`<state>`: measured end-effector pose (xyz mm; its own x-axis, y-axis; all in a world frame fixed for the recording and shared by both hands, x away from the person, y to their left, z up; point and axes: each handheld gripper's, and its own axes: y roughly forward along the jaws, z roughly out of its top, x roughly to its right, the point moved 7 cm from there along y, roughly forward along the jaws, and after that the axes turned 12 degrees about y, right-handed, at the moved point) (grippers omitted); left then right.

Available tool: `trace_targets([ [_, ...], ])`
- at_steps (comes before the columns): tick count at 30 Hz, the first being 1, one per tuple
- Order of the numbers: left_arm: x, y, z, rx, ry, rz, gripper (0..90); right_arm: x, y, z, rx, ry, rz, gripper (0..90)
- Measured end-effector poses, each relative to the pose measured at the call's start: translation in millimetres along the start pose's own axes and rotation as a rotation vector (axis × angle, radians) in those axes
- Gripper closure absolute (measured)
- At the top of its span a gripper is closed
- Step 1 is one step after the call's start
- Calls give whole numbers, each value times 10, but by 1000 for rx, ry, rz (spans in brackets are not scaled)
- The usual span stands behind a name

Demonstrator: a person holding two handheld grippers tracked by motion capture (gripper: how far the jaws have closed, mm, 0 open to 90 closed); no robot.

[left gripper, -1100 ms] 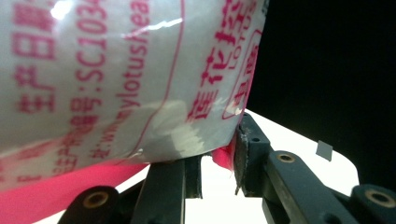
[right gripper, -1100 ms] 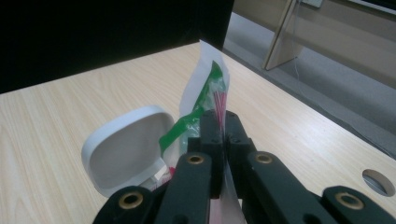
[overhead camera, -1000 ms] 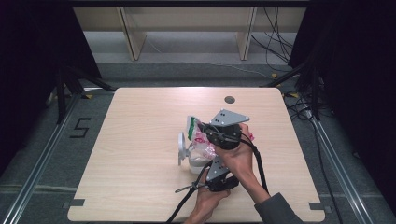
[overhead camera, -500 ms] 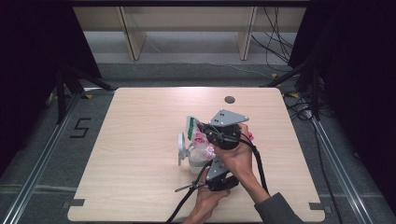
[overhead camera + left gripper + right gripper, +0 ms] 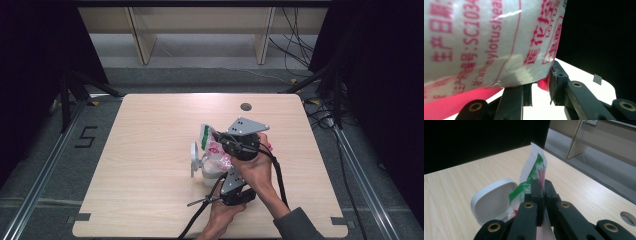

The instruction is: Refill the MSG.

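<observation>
Setting: pale wooden table (image 5: 150, 165) with a round cable hole (image 5: 245, 106) near its far edge; dark curtains at both sides, grey floor beyond.

Packet: your plastic packet (image 5: 214, 147), printed red and green, sits just right of the table's middle, standing in or over a white container (image 5: 212, 172) whose hinged lid (image 5: 194, 159) is tipped open to the left.

Right gripper: your right gripper (image 5: 541, 185) is pinched tight on the packet's upper edge, jaws pressed together with the film between them.

Left gripper: your left gripper (image 5: 541, 85) sits low against the packet's bottom; its jaws stand partly apart with film and a pink corner between them. Whether the pads actually press it, you cannot tell.

Pose: your right hand (image 5: 257, 167) reaches over from the right, gripper pointing left; your left hand (image 5: 222, 212) comes from below, just behind it.

Risk: pull too hard and the thin film could tear unevenly or slip from the lower jaws.

Risk: tugging sideways could tip the container.
</observation>
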<state>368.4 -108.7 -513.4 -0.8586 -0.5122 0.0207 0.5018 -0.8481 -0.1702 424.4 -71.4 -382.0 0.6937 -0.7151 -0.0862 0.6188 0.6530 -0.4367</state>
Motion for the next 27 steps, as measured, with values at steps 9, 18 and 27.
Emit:
trace_targets([
  [9,-19,1,20,3,-1,7,745,-22,32,15,-9,3,23,900],
  [18,-24,1,31,10,-6,6,746,-11,22,39,8,1,6,900],
  [27,-17,3,21,5,-8,3,746,-9,38,28,-1,-16,-1,900],
])
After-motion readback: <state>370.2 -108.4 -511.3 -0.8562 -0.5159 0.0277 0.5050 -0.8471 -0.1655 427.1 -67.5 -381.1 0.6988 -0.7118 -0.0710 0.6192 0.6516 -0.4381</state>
